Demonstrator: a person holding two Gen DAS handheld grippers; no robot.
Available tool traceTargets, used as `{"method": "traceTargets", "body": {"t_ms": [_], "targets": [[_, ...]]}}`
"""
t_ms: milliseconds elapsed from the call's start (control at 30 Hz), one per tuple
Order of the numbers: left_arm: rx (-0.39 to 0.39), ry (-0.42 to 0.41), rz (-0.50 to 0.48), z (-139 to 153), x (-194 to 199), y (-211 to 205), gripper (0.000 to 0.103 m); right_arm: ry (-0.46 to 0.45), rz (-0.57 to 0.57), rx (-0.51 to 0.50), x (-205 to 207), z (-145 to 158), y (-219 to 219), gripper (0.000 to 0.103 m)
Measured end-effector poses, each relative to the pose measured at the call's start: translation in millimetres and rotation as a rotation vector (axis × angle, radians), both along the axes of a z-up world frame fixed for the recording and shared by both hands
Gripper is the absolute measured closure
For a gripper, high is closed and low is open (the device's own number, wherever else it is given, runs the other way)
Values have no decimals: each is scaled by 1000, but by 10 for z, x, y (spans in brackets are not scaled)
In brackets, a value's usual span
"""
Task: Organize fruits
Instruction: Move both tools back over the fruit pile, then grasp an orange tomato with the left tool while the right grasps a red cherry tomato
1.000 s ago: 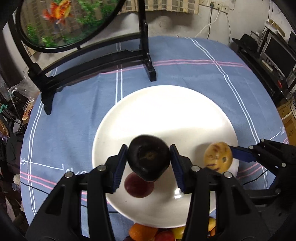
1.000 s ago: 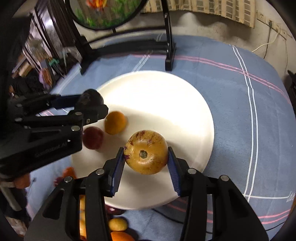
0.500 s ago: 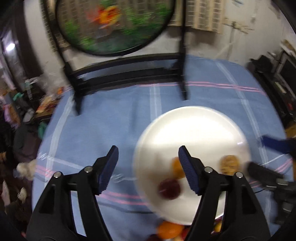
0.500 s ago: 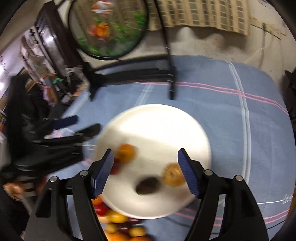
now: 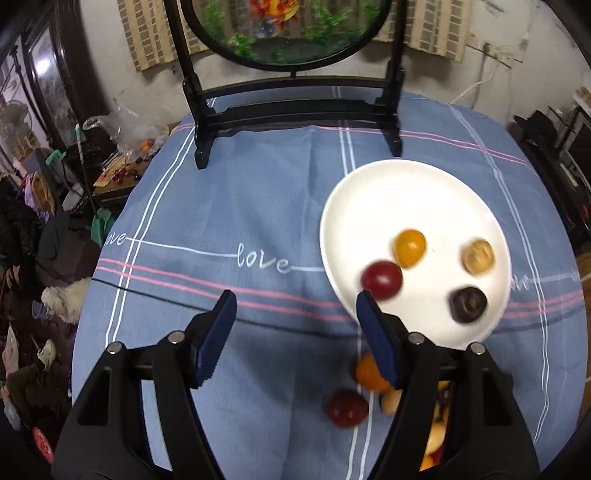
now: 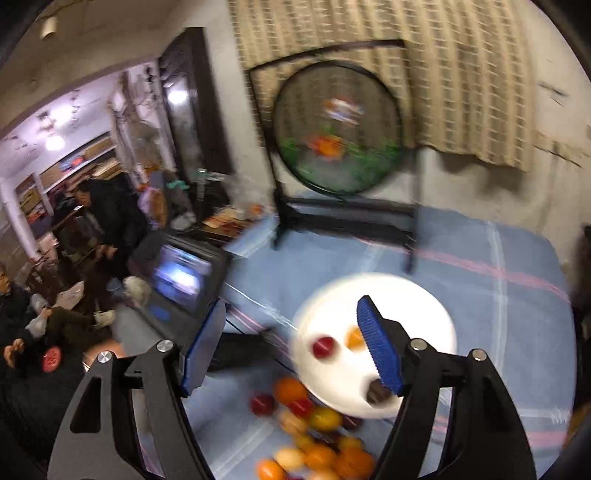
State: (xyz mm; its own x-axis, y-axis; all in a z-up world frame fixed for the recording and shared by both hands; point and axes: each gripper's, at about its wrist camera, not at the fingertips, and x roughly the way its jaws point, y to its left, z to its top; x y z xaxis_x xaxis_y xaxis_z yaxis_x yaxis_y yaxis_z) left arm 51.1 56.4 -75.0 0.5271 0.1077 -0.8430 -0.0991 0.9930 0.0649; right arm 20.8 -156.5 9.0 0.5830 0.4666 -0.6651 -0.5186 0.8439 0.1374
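Looking down over the desk with its blue cloth [image 5: 258, 206] striped in white and pink, both sets of tongs were empty. The left tongs [image 5: 293, 338] stood wide apart over bare cloth, nothing between the blue ribbed pads. The right tongs [image 6: 290, 345] were just as wide, also gripping nothing, though that view was pretty blurry.

The round white plate [image 5: 399, 192] sat on the right side of the desk and carried four fruits: a yellow-orange one [image 5: 410, 247], a dark red one [image 5: 381, 279] touching it, a tan speckled one [image 5: 478, 256] further right, and a nearly black one [image 5: 468, 304] near the front rim. None of those last two touched anything else.

Off the plate, on the cloth just in front of it, lay a loose pile of small fruits [image 6: 317, 443], orange, yellow and red mixed together. In the left view a red fruit [image 5: 346, 408] lay a bit apart from an orange one [image 5: 369, 373].

Behind the plate stood a black wooden stand holding a round goldfish panel [image 5: 291, 33]. People [image 6: 110, 221] were in the room off to the left.
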Motion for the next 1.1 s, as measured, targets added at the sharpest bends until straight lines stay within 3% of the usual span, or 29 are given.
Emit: {"method": "traceTargets", "body": {"t_ms": [100, 167, 233, 333, 467, 567, 767, 800, 867, 900, 967, 1100], "targets": [[-4, -10, -104, -16, -342, -178, 30, 135, -99, -123, -179, -593, -457, 29], [-6, 0, -203, -94, -590, -361, 29, 210, -154, -154, -343, -877, -695, 29], [2, 23, -341, -255, -925, -626, 28, 309, -196, -130, -553, -1181, -914, 29], [-1, 60, -439, -478, -1216, -820, 28, 360, -173, -111, -864, -1393, -913, 29], [-93, 112, -446, -707, -1347, -869, 28, 387, -97, -103, -1083, -1526, -669, 29], [-103, 134, -426, -854, -1314, -914, 28, 446, -100, -62, -1125, -1643, -527, 29], [-115, 134, -446, -931, -1284, -1002, 28, 454, -84, -64, -1183, -1639, -394, 29], [-123, 131, -453, -936, -1266, -988, 30, 453, -86, -63, -1184, -1647, -374, 29], [-151, 125, -466, -942, -1248, -961, 44, 454, -89, -55, -1168, -1667, -341, 29], [-190, 125, -470, -936, -1244, -925, 62, 456, -88, -51, -1151, -1672, -316, 29], [-215, 135, -459, -925, -1236, -869, 62, 446, -85, -49, -1167, -1665, -274, 29], [-171, 125, -463, -855, -1312, -781, 63, 433, -74, -24, -1135, -1647, -149, 29]]}}
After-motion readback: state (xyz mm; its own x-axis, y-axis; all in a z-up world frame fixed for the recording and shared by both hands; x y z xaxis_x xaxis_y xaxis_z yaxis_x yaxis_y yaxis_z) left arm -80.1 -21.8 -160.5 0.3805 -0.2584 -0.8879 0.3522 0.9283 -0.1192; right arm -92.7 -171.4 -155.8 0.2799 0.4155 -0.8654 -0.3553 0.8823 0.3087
